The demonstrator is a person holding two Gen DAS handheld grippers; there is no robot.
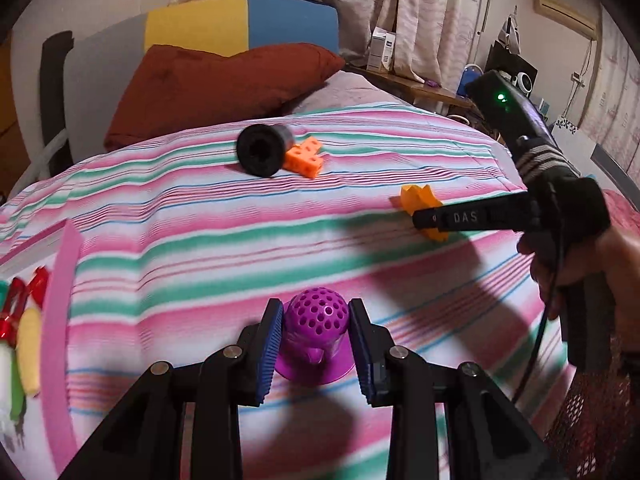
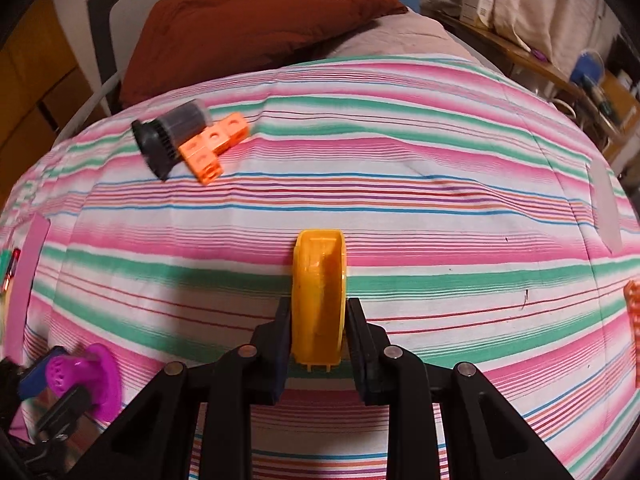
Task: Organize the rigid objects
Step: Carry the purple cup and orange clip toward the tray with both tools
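**mika_builds:** So at that point we had both grippers loaded. Going left to right: the pink bin (image 1: 60, 320) sat at the bed's left edge with a few bits already in it, though too blurry to say what. The left gripper (image 1: 316, 336) had its blue pads pinching the purple perforated dome (image 1: 316, 314) from both sides, near the front edge of the striped bedspread (image 1: 200, 240). We couldn't tell if the flared base was lifted or just resting on the fabric.

**tomo_r:** And further back?

**mika_builds:** The black cylinder (image 1: 262, 152) lay on its side toward the pillow end, touching the orange block piece (image 1: 306, 158). Nobody had those two yet. Over toward the right, the right gripper (image 2: 318, 332) had its jaws pressed onto the flat faces of the yellow wheel-shaped piece (image 2: 319, 300), which stood on edge between them, around the middle of the bed.

**tomo_r:** How would we have handled the carry?

**mika_builds:** Our guess: the dome was the sketchy one. The pads sat on a curved surface, so it could've squirted out if we'd squeezed harder or swung fast. We figured lift straight up, keep it level, then go slowly toward the bin. The wheel grip looked solid, flat faces and all, but the bed was soft, so setting things down gently mattered or they'd roll.
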